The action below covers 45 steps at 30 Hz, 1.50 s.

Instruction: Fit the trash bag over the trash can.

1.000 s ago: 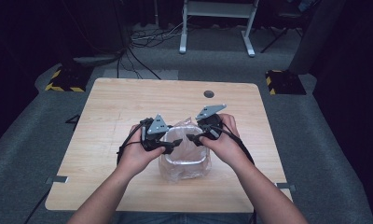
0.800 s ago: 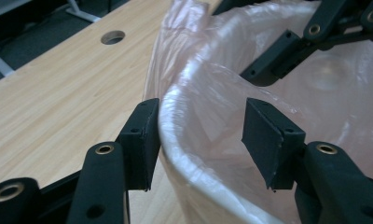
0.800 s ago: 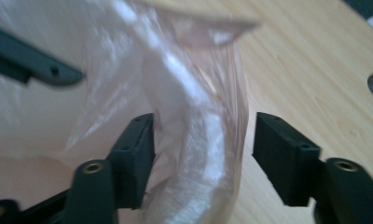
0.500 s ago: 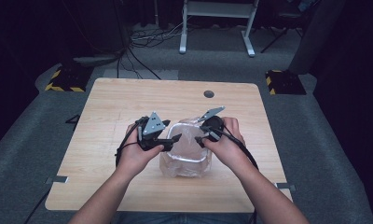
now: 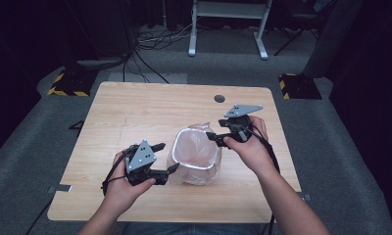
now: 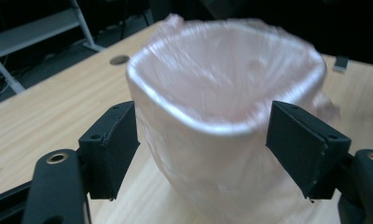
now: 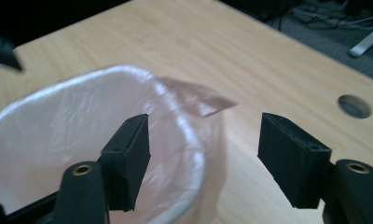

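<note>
We have pulled our left gripper [image 5: 162, 158] away from the top edge of the bin [image 5: 196, 156], down to its near left side, and its jaws have just been opening. Our right gripper [image 5: 214, 136] has lifted a little at the bin's far right edge.

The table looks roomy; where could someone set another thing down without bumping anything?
The far half of the table, between the round hole and the left edge, is bare. The near strip is too. It is crowded mid-table, where both tools, left and right, flank the bag-lined bin.
</note>
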{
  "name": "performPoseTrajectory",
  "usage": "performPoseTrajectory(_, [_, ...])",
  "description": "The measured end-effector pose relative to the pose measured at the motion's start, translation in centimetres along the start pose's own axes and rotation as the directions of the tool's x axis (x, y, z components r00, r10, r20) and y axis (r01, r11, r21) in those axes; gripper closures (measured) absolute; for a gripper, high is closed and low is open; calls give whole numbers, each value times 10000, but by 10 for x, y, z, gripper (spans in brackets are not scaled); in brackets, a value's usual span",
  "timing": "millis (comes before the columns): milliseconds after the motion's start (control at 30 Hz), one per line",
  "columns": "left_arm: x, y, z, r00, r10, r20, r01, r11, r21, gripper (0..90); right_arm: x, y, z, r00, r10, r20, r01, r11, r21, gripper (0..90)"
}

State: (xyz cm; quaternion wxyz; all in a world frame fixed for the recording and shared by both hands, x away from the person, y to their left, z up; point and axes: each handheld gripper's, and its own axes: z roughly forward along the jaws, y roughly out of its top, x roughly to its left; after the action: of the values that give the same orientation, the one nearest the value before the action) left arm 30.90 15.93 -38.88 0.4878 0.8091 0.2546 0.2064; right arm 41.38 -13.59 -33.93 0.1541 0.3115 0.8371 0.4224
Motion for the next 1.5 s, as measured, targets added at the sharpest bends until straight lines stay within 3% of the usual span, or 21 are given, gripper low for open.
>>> performPoseTrajectory(200, [-6, -15, 15, 9998, 59, 206, -71, 9982, 597, 240, -22, -3, 6, 9967, 518, 630, -509, 9986, -164, 344])
performPoseTrajectory(400, [-7, -25, 36, 10000, 47, 81, -55, 9941, 1079, 261, -45, -12, 27, 9910, 1324, 206, -1325, 9912, 33, 342])
performPoseTrajectory(500, [-5, -30, 44, 10000, -27, -11, 28, 9913, 1314, 254, -57, -21, 41, 9849, 1692, -352, -1677, 9849, 430, 342])
performPoseTrajectory(600, [-3, -33, 49, 9999, -102, -32, 105, 9901, 1403, 254, -60, -30, 56, 9812, 1708, -899, -1629, 9826, 895, 342])
performPoseTrajectory(667, [-1, -35, 49, 9999, -67, -149, 88, 9893, 1458, 249, -60, -36, 63, 9742, 1784, -1379, -1639, 9803, 1102, 406])
performPoseTrajectory(700, [0, -36, 49, 9998, -123, -158, 144, 9894, 1445, 246, -61, -39, 65, 9663, 1855, -1782, -1655, 9787, 1216, 452])
performPoseTrajectory(767, [3, -37, 47, 9994, -203, -296, 244, 9891, 1452, 245, -61, -45, 69, 9412, 2176, -2586, -1821, 9711, 1543, 521])
performPoseTrajectory(800, [5, -38, 45, 9989, -265, -392, 319, 9888, 1460, 245, -61, -48, 70, 9362, 2130, -2796, -1687, 9702, 1741, 552])
performPoseTrajectory(867, [9, -39, 43, 9972, -304, -680, 408, 9865, 1584, 253, -57, -51, 71, 9432, 1669, -2872, -1055, 9703, 2175, 587])
performPoseTrajectory(1000, [22, -43, 38, 9864, -265, -1624, 570, 9809, 1862, 310, -41, -55, 65, 9320, 1153, -3436, -244, 9659, 2579, 619])
performPoseTrajectory(1033, [26, -44, 38, 9836, -301, -1778, 634, 9807, 1850, 338, -36, -57, 63, 9281, 1110, -3555, -133, 9638, 2662, 612])
performPoseTrajectory(1133, [35, -45, 40, 9787, -414, -2013, 774, 9816, 1744, 370, -21, -65, 58, 9015, 1096, -4186, 195, 9561, 2924, 565])
performPoseTrajectory(1200, [39, -45, 43, 9813, -558, -1844, 860, 9834, 1600, 373, -8, -70, 56, 8925, 867, -4426, 646, 9467, 3156, 516])
performPoseTrajectory(1267, [41, -44, 42, 9801, -874, -1784, 1114, 9854, 1290, 335, 0, -74, 50, 8976, 694, -4352, 778, 9471, 3114, 463])
performPoseTrajectory(1400, [44, -43, 31, 9770, -1065, -1846, 1259, 9873, 968, 327, -4, -73, 21, 9221, 319, -3856, 611, 9721, 2266, 399])
performPoseTrajectory(1500, [42, -44, 21, 9785, -1061, -1768, 1234, 9883, 901, 320, -8, -69, -1, 9383, -174, -3455, 717, 9869, 1448, 353])
